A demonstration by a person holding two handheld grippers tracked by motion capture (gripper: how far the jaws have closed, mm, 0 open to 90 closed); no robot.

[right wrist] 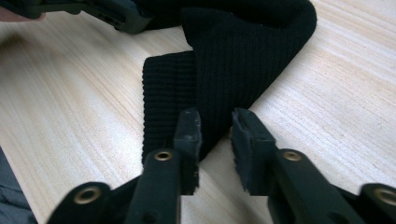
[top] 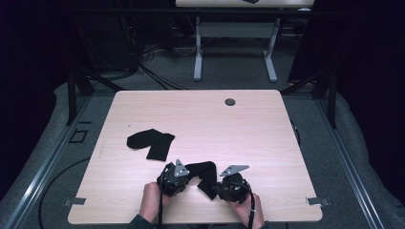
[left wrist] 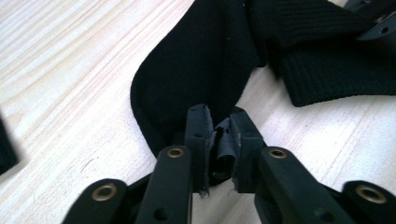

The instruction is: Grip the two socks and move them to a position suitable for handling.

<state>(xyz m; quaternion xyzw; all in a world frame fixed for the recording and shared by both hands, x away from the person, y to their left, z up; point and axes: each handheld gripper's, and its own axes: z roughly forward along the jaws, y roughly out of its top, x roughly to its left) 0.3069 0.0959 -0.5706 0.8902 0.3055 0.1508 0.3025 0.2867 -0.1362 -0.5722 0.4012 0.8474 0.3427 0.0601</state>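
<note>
A black sock [top: 204, 172] lies crumpled on the light wood table [top: 248, 133] near its front edge, between my two grippers. In the left gripper view my left gripper [left wrist: 219, 128] is shut on a bunched fold at the toe end of the sock [left wrist: 201, 60]; in the high view this gripper [top: 187, 175] sits at the sock's left end. My right gripper [right wrist: 215, 130] has the corner of the ribbed cuff [right wrist: 224, 65] between its jaws, and a thin strip of table shows beside the right pad. From above, the right gripper [top: 216, 187] is at the sock's right end.
A second black sock [top: 150, 141], folded over, lies on the table to the left and farther back. A round cable hole [top: 230, 102] sits near the far edge. Another table's legs [top: 197, 52] stand beyond.
</note>
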